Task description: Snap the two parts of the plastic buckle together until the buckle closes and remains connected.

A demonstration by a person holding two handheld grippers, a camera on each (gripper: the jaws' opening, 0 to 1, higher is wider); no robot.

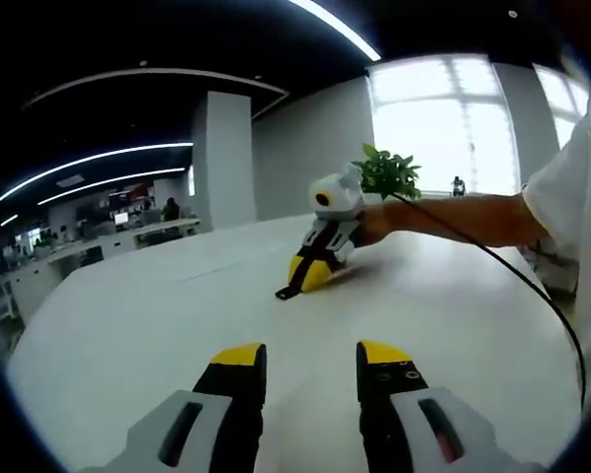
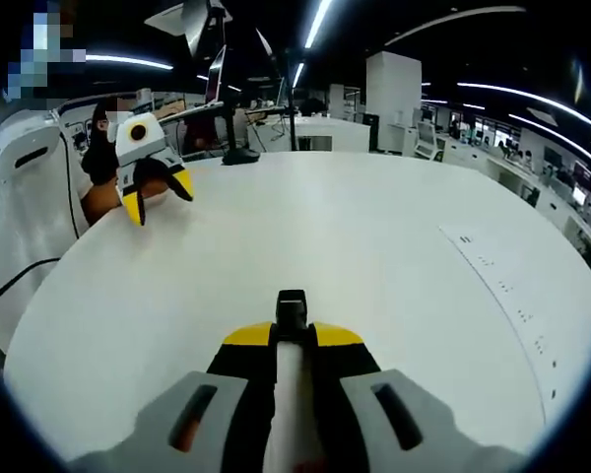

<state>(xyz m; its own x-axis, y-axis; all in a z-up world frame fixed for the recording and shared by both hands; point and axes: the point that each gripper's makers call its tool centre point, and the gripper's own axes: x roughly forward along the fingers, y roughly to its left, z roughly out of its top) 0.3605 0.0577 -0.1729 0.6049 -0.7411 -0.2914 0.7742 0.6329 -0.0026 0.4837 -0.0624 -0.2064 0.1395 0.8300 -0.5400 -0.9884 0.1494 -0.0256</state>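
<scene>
Left gripper view: left hand-held gripper [image 1: 310, 360] jaws wide apart over the white counter [image 1: 128, 325]; right hand-held gripper [image 1: 311, 276] beyond, buckle part [image 1: 288, 293] at its tip.
Right gripper view: right hand-held gripper [image 2: 292, 333] clamped on black buckle part [image 2: 292, 307]; left hand-held gripper [image 2: 158, 200] spread, far across the counter [image 2: 394, 246].

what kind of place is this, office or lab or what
Most likely a large open-plan office. Rows of desks with monitors stand beyond the big white table, long ceiling light strips run overhead, and a potted plant sits by a bright window.
</scene>
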